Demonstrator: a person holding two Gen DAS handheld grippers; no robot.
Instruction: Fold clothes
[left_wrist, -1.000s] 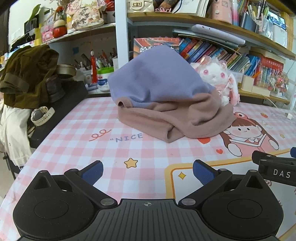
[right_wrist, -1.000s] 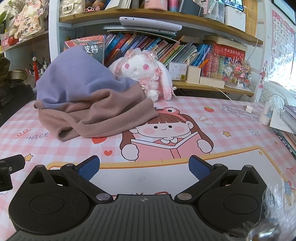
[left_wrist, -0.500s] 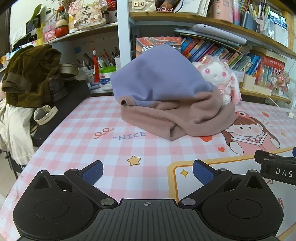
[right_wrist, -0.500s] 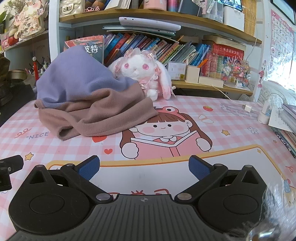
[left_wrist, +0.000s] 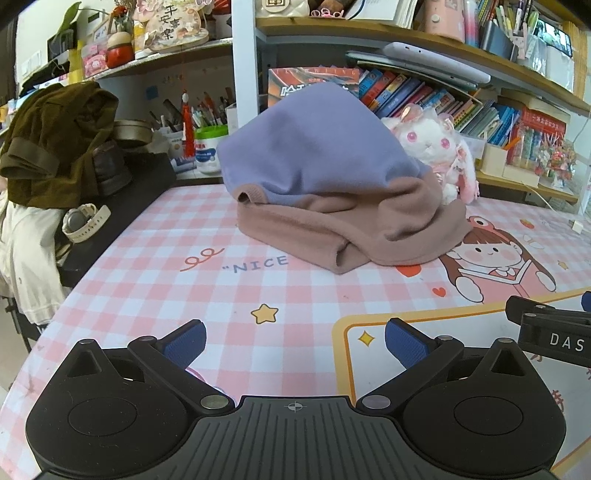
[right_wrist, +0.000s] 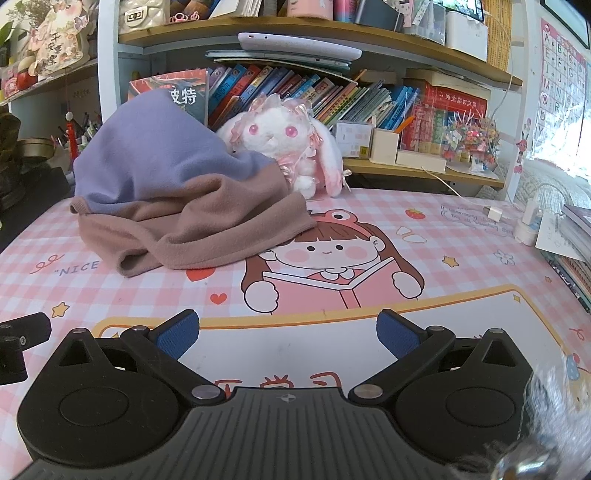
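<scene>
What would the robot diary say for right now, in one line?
phase: approach | left gripper: open, empty | right gripper: open, empty | purple and brown clothes: heaped, unfolded, untouched | plush bunny: behind heap

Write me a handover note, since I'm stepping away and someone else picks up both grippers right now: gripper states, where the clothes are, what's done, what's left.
Left gripper: open, empty, over the pink checked mat, short of the clothes.
Right gripper: open, empty, over the mat's white panel.
Clothes: one heap at the back of the mat, a purple garment lying on top of a mauve-brown garment. The heap leans against the white plush rabbit in front of the bookshelf.
Done: nothing folded; both pieces are crumpled.
Left: pull the heap forward clear of the rabbit, separate the two garments, spread each flat, fold.
</scene>
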